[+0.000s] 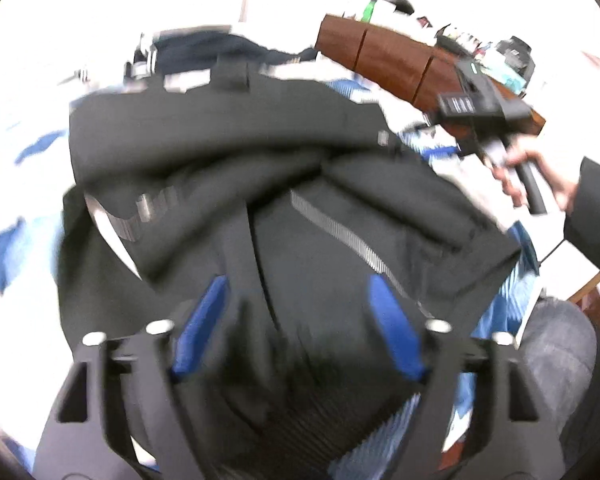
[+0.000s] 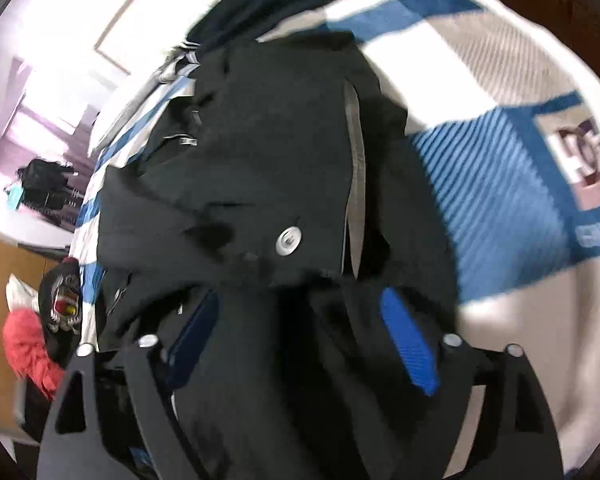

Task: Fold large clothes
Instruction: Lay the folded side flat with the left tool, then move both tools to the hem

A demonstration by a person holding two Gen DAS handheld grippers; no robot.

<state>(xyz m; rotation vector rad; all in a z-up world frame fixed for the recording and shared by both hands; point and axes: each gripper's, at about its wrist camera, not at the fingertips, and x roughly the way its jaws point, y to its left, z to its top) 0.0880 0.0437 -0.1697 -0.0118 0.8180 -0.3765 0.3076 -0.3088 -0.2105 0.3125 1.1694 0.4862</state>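
A large black jacket (image 1: 260, 152) with grey reflective strips lies bunched on a blue and white bedspread (image 1: 4, 248). My left gripper (image 1: 298, 292) is open just above its near part, blue pads spread wide, nothing between them. In the right wrist view the same jacket (image 2: 260, 152) shows a silver snap button (image 2: 288, 241) and a grey zip edge. My right gripper (image 2: 300, 312) is open over the jacket's dark folds. From the left wrist view, the right gripper (image 1: 472, 96) is held in a hand at the far right, beside the jacket.
A brown wooden headboard (image 1: 392, 60) with clutter behind it runs along the far right. Another dark garment with white stripes (image 1: 188, 52) lies beyond the jacket. The bedspread (image 2: 500, 200) carries a logo patch. A red fluffy item (image 2: 24, 344) and a dark printed garment (image 2: 62, 304) sit off the bed's left edge.
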